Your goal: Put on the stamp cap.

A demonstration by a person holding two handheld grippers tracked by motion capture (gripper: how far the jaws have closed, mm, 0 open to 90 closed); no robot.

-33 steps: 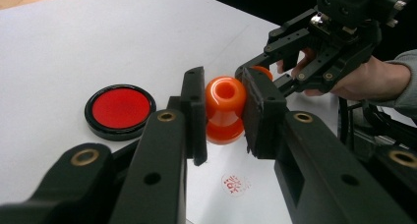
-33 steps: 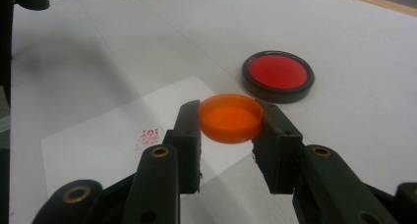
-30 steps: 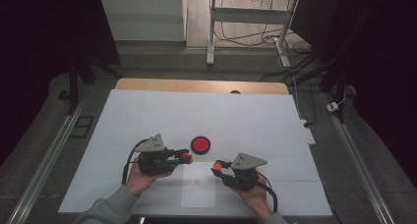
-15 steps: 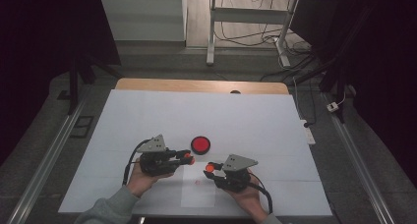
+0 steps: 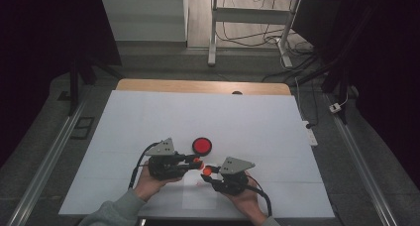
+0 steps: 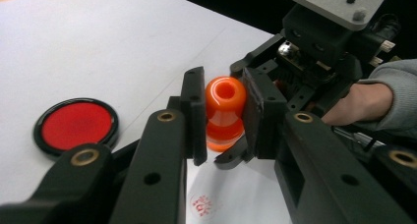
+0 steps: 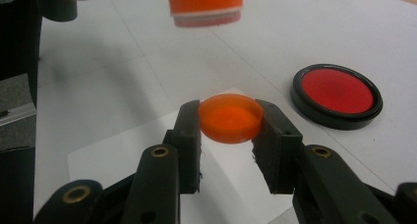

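My left gripper is shut on an orange stamp and holds it by its knobbed handle above the table. The stamp's base hangs at the top of the right gripper view. My right gripper is shut on a shallow orange cap, held just below and beside the stamp, apart from it. A round red ink pad in a black case lies on the white table just behind the two grippers.
A white sheet of paper lies under the grippers and bears a small red stamp mark. The white tabletop stretches away behind the ink pad. Dark floor, rails and cables surround the table.
My right gripper with the cap has shifted a little to the left, closer to the stamp. The left gripper and the ink pad have stayed put.
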